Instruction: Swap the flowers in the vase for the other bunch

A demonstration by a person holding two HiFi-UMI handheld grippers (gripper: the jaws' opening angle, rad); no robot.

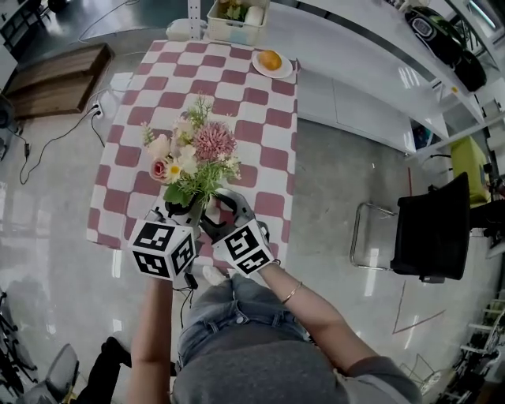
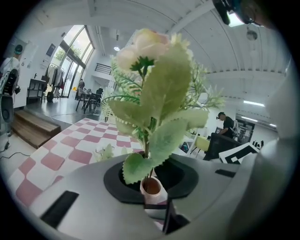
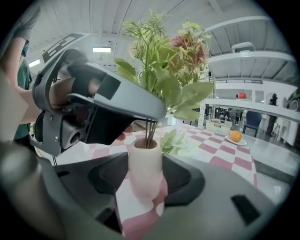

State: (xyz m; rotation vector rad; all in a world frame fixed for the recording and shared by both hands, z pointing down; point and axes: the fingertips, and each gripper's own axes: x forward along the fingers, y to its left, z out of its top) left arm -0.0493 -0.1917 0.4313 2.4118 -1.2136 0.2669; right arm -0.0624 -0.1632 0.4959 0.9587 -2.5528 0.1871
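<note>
- vase (image 3: 145, 164): small, pale pink, upright on the pink-and-white check bench (image 1: 268, 150), at the bench edge nearest the person.
- flowers (image 1: 193, 158): bunch stands in the vase with its stems down the mouth. Heads and leaves fan out above the vase: one pink pompom bloom, pale roses, green sprigs.
- left tongs (image 2: 151, 174): just above the vase mouth, clenched on the flowers' stems. The stems run up between the two jaws and the vase rim sits right below them.
- right tongs (image 3: 146, 174): lower down, level with the vase body. Released, jaws spread wide with the vase standing between them and a pad just beside each vase wall. No clear press on the vase shows.
- In the right gripper view the left tongs cross over the top of the vase from the left, with a hand (image 3: 65, 93) on them, further from the vase.
- Both tongs reach the vase from the person's side, left tongs on the vase's left, right tongs on its right.
- leafy sprig (image 3: 176, 140): pale green, lies flat on the bench just behind the vase. Cannot tell if it is a whole bunch.
- plate (image 1: 272, 69) with an orange (image 1: 270, 59): well beyond the vase and to its right, at the far end of the bench.
- basket (image 1: 235, 22): further from the vase than the plate, past the far bench end.
- chair (image 1: 430, 229): black, on the floor, well to the right of the vase.
</note>
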